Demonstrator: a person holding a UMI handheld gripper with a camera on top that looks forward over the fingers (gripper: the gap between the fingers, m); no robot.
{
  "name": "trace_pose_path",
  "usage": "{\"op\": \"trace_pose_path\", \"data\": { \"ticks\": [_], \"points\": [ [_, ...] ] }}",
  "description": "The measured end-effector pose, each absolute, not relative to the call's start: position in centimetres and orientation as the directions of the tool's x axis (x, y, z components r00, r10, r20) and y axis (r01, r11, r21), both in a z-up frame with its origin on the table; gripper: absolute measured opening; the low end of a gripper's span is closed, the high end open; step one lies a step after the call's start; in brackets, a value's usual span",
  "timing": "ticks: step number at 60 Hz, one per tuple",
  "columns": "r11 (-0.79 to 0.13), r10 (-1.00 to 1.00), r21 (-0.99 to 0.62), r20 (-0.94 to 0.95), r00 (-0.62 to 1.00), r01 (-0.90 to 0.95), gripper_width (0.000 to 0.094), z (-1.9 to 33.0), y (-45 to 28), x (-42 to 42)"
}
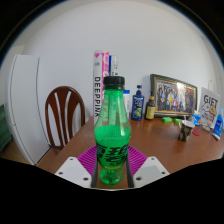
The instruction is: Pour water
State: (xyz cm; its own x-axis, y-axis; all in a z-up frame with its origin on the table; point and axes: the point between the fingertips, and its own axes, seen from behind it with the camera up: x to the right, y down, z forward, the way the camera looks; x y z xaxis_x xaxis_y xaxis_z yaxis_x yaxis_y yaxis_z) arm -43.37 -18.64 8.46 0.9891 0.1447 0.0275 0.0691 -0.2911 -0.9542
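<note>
— The green bottle, where is it and who has it?

— I do. My gripper is clenched on it low down, both pink pads pressed to its sides. It stands upright, so nothing spills before I tip it. I think it is lifted over the near edge of the table, though its foot is hidden between my fingers and I can't swear it is clear of the wood.

— Cap on?

— Yes, the black cap is on, so pouring isn't ready, I'd judge.

— Anything readable?

— The bottle's own label is too blurred. Behind it a tall white box reads "DEEPPINK" down its side. Toward the table's far right corner, a card says "GIFT". Between them stand a blue bottle and a framed photo. A wooden chair sits at the left edge.
</note>
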Motion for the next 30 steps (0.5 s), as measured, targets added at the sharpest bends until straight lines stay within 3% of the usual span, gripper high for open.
{"op": "trace_pose_path", "data": {
  "ticks": [6,13,30],
  "points": [
    [-0.293,0.141,-0.955,-0.001,0.99,0.041,0.0341,8.6,-18.6,-43.5],
    [-0.278,0.141,-0.961,-0.032,0.99,0.009,0.034,10.5,-18.0,-43.0],
    [-0.226,0.16,-0.881,-0.453,0.877,-0.414,0.0341,22.2,-12.0,-38.6]
  ]
}}
